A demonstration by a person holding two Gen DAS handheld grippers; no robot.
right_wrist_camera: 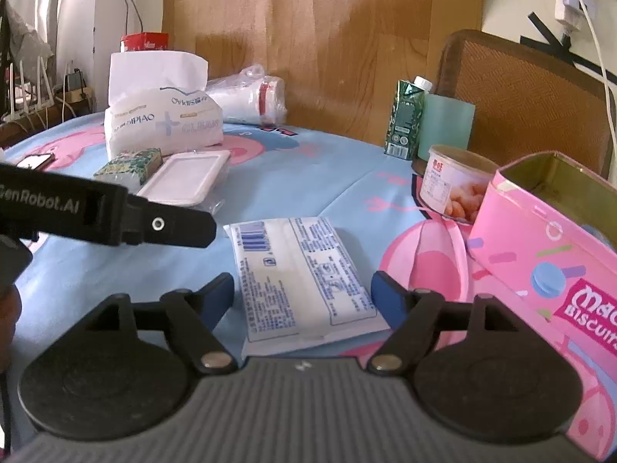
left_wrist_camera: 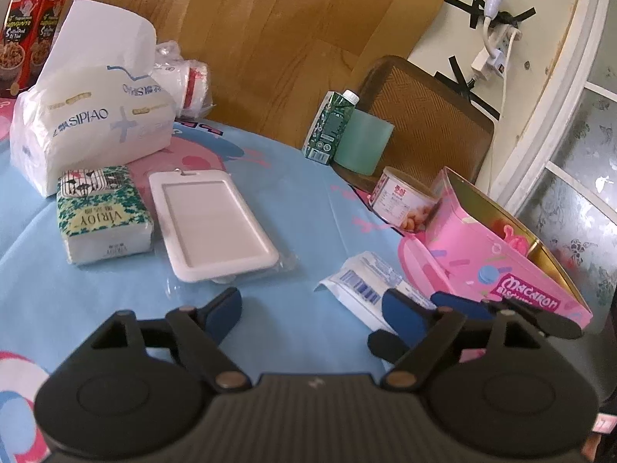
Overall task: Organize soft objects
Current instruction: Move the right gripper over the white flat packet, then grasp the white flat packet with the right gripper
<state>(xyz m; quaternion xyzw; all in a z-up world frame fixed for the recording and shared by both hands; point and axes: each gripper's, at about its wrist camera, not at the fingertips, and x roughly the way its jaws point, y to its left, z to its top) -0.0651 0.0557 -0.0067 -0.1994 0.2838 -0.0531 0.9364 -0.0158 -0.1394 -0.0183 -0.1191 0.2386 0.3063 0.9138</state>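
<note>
3 tissue packs [left_wrist_camera: 92, 123] [left_wrist_camera: 104, 220] [right_wrist_camera: 304, 277], 1 can [right_wrist_camera: 455, 189], 1 carton [right_wrist_camera: 405, 119].

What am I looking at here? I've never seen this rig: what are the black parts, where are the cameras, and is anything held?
There is no robot arm. A person holds a two-finger gripper in each hand, and each carries a fisheye camera looking forward along its fingers. One picture is from the left gripper, the other from the right gripper; the black parts with blue pads are their fingers. Both are open and hold nothing. A flat white wipes packet lies on the tablecloth between the right gripper's fingers. Also there: a big tissue pack, a small green tissue pack, a white card holder, a can, a green carton and an open pink biscuit tin.
</note>
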